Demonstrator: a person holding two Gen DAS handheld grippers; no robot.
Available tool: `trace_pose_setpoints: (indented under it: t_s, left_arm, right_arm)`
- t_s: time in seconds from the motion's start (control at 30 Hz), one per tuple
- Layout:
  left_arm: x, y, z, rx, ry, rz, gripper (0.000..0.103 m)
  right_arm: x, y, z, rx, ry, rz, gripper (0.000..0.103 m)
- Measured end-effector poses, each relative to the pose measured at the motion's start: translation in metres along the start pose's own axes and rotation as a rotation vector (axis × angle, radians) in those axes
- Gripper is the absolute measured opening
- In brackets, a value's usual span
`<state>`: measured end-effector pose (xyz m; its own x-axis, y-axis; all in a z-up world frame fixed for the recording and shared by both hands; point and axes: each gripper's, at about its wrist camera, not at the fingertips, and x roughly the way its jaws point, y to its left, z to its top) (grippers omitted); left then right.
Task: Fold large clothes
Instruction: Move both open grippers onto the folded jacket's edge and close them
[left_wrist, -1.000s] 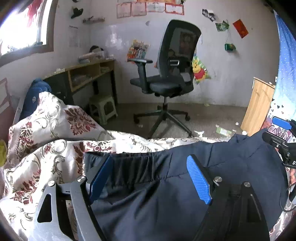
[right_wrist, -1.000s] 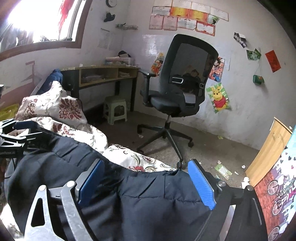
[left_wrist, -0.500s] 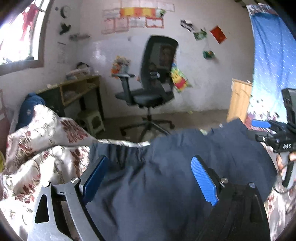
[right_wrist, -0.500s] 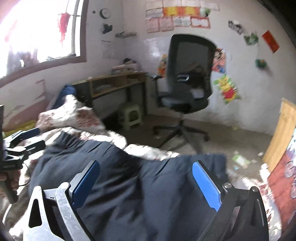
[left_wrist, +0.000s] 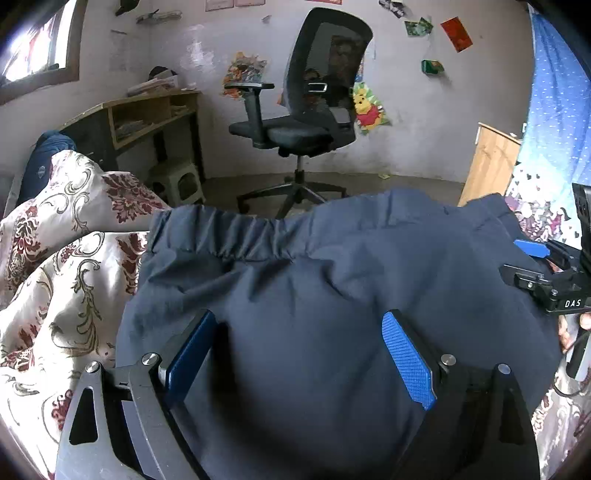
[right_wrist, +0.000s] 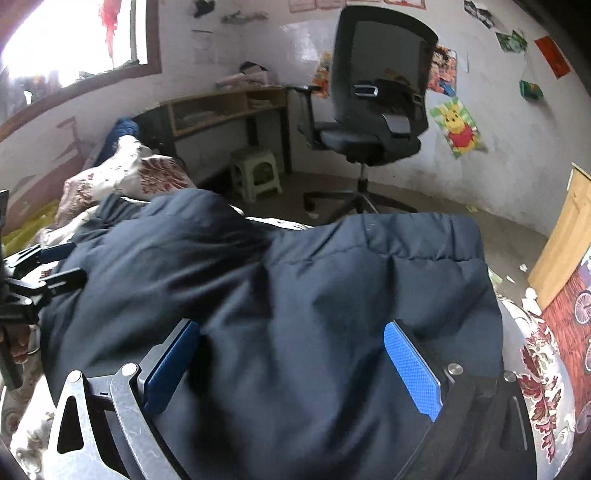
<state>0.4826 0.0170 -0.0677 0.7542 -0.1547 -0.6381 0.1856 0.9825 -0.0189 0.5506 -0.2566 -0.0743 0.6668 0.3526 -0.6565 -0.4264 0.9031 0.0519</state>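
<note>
A dark navy padded garment (left_wrist: 295, 266) with a gathered elastic hem lies spread on the floral bedspread (left_wrist: 66, 280). My left gripper (left_wrist: 297, 321) hovers low over the garment's near part. Its blue pads stand wide apart, with cloth lying under them and none pinched. In the right wrist view the same garment (right_wrist: 332, 266) bulges in soft folds. My right gripper (right_wrist: 290, 326) is open just as wide above it, gripping nothing. Each gripper shows in the other's view: the right gripper (left_wrist: 535, 266) at the garment's right edge, the left gripper (right_wrist: 48, 266) at its left edge.
Beyond the bed's far edge stand a black office chair (left_wrist: 306, 122), a wooden desk (left_wrist: 147, 114) with a small stool (left_wrist: 177, 181) under it, and a wooden cabinet (left_wrist: 487, 162). A blue curtain (left_wrist: 554, 110) hangs at the right. A crumpled floral quilt (right_wrist: 129, 173) lies at the left.
Both grippers have sunk closer to the garment and tilted further down, so it fills more of each view. Both pairs of jaws have widened a little. The cloth lies lower and flatter.
</note>
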Motion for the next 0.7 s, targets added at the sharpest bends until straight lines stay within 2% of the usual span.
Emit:
trace_pose_setpoints:
  t_s: [0.1,0.33,0.7]
  left_arm:
    - [0.007,0.002,0.003,0.0,0.006,0.034,0.095]
    - [0.027,0.014,0.008,-0.048,0.025,0.059,0.098]
    - [0.041,0.019,0.008,-0.078,0.022,0.066,0.101]
  right_arm:
    - [0.011,-0.009,0.003,0.024,0.022,-0.031,0.101]
    - [0.032,-0.022,0.007,0.046,0.047,-0.067,0.103]
    - [0.053,-0.035,0.007,0.078,0.07,-0.04,0.103]
